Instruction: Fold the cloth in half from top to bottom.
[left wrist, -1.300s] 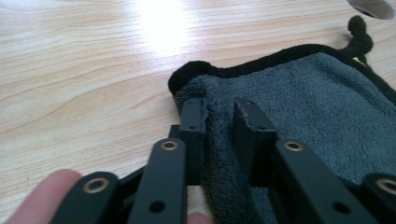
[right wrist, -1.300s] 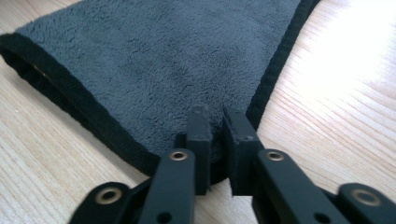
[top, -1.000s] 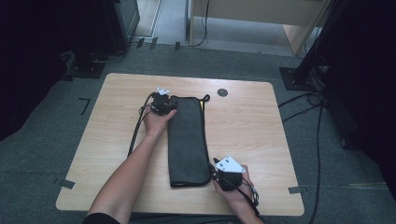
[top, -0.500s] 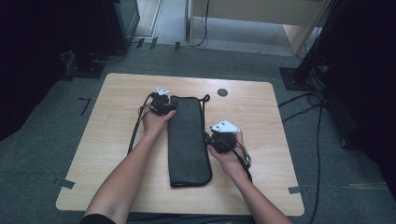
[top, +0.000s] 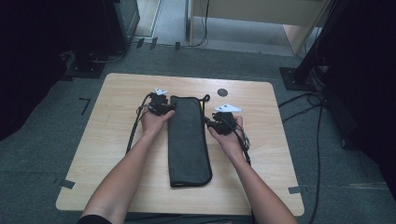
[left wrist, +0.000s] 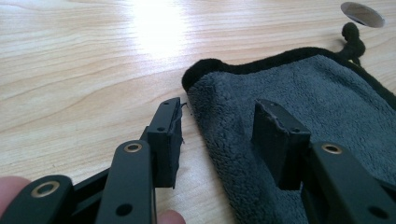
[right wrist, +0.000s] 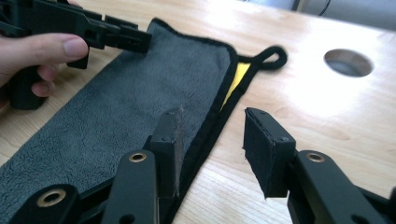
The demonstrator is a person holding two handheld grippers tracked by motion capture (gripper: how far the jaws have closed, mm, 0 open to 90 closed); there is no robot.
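Towel [top: 187,140]: dark grey, fleecy, black-edged, folded into a long narrow strip. Lies flat on the table, lengthwise away from the person, mid-table. Black hanging loop [right wrist: 273,57] and yellow tag [right wrist: 238,77] at its far right corner.

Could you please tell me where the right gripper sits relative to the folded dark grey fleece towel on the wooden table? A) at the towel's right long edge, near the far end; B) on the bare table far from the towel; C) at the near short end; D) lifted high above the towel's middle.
A: the right gripper straddles the right edge of the folded dark grey fleece towel, near its far end with the black hanging loop.
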